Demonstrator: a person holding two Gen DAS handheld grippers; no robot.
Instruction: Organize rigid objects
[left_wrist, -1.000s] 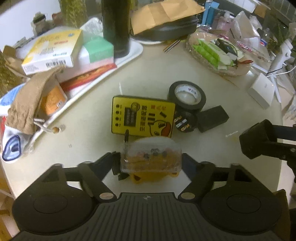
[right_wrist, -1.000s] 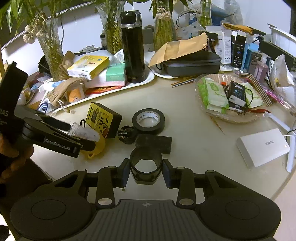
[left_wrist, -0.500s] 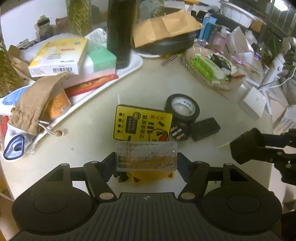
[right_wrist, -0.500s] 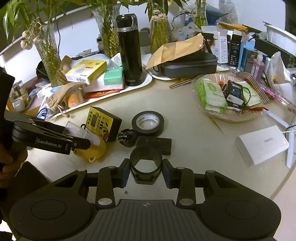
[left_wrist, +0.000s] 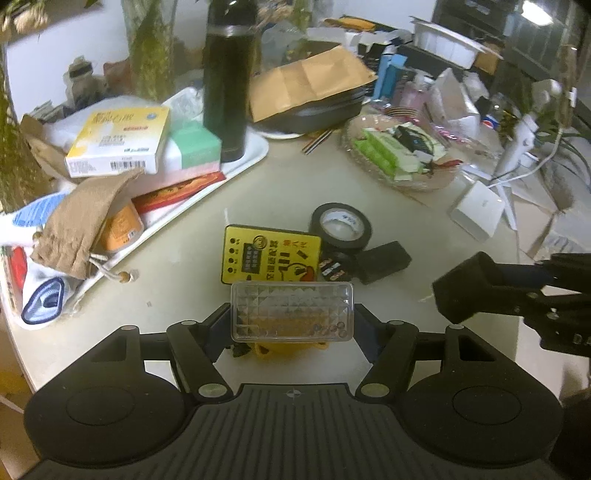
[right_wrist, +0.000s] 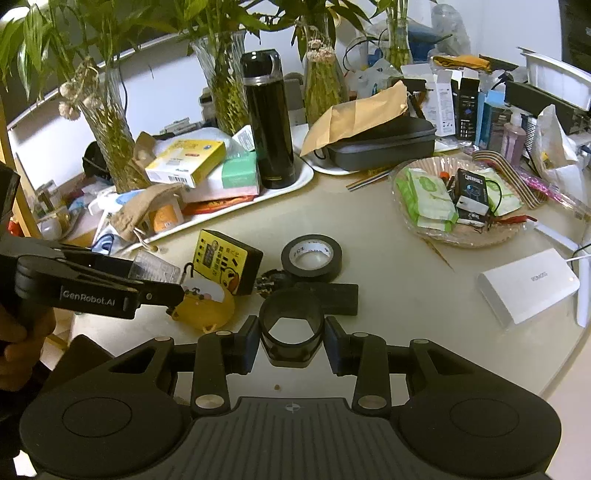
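Dim, warm indoor light with strong fisheye bending in both wrist views.
The left wrist view is soft and grainy, smeared toward nine and three o'clock, where the brown pouch (left_wrist: 79, 225) blurs. The right wrist view is sharper, brightest on the white wall at twelve o'clock. The counter (right_wrist: 391, 273) shows a dull sheen and faint, diffuse shadows; the corners fall to black vignette.

My left wrist camera sits low over the bench (left_wrist: 177, 280), looking forward along its tool (left_wrist: 291, 325). My right camera looks likewise from farther right. Both views share the yellow box (left_wrist: 271, 254) (right_wrist: 225, 260) and tape roll (left_wrist: 341, 225) (right_wrist: 311, 256), near.
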